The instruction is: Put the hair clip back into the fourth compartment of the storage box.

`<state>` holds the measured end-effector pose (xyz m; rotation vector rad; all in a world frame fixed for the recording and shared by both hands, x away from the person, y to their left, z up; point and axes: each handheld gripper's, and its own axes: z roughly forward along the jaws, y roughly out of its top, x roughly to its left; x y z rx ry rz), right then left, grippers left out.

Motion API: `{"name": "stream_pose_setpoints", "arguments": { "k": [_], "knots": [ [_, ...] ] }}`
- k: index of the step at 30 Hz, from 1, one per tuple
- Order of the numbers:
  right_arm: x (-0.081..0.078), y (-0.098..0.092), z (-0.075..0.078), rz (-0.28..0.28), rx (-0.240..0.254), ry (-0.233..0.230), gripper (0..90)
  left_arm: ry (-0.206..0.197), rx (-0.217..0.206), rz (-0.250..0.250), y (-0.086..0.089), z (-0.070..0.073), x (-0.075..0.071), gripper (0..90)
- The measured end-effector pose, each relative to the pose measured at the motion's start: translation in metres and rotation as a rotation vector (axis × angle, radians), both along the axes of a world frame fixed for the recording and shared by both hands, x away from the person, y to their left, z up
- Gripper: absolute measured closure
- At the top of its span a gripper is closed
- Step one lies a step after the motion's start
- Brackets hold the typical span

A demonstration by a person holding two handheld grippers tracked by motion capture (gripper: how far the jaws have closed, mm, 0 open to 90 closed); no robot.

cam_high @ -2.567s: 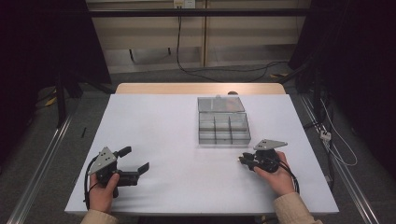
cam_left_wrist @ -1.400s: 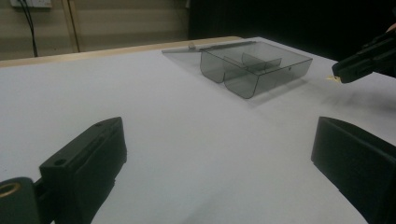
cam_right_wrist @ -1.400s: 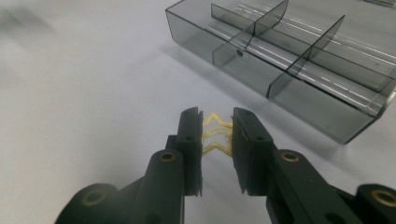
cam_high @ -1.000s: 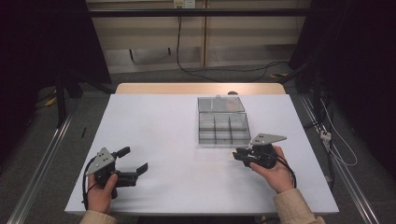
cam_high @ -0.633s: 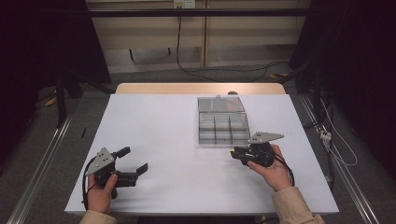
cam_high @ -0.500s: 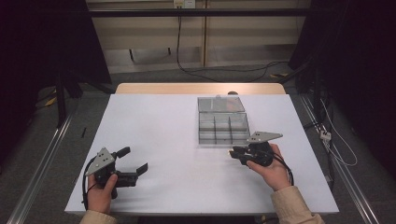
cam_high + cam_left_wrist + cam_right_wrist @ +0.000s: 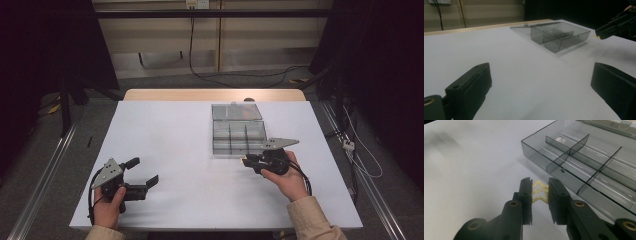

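Yellow clip [image 7: 540, 192], small, pale, zigzag-edged, prob. thin plastic, sits pinched between the right gripper [image 7: 539, 195] pads, just off the near corner of the box [image 7: 584, 165], above the table [image 7: 469, 170]. Box: smoky see-through plastic, shallow, w/ dividers into compartments; lid [image 7: 236, 111] laid open flat at its far side. Table top is matte white, w/ a bare wood strip along the far edge; dark room, beige wall panels, cables on grey floor. Left gripper [image 7: 142, 172] rests near-left on the table, jaws spread wide, nothing between. High view gives the whole layout and both hands; right gripper view shows the clip's shape close up; left gripper view catches the right gripper [image 7: 610, 28] side-on, beside the box [image 7: 560, 35].
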<state>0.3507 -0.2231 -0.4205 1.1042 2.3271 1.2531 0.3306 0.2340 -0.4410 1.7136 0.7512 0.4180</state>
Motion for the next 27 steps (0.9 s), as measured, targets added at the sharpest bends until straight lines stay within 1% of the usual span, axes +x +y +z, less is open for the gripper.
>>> {"name": "stream_pose_setpoints", "arguments": {
  "k": [10,20,27],
  "knots": [
    [0.006,0.007,0.004,0.01,-0.002,-0.009,74.0,0.002,-0.006,-0.001,0.0,0.0,0.0,3.3],
    [0.012,0.012,0.009,0.018,-0.003,-0.014,74.0,0.002,-0.002,-0.004,0.0,0.0,0.0,3.4],
    [0.016,0.017,0.014,0.025,-0.003,-0.027,74.0,0.001,-0.002,-0.006,0.0,-0.001,0.0,3.3]
  ]
}}
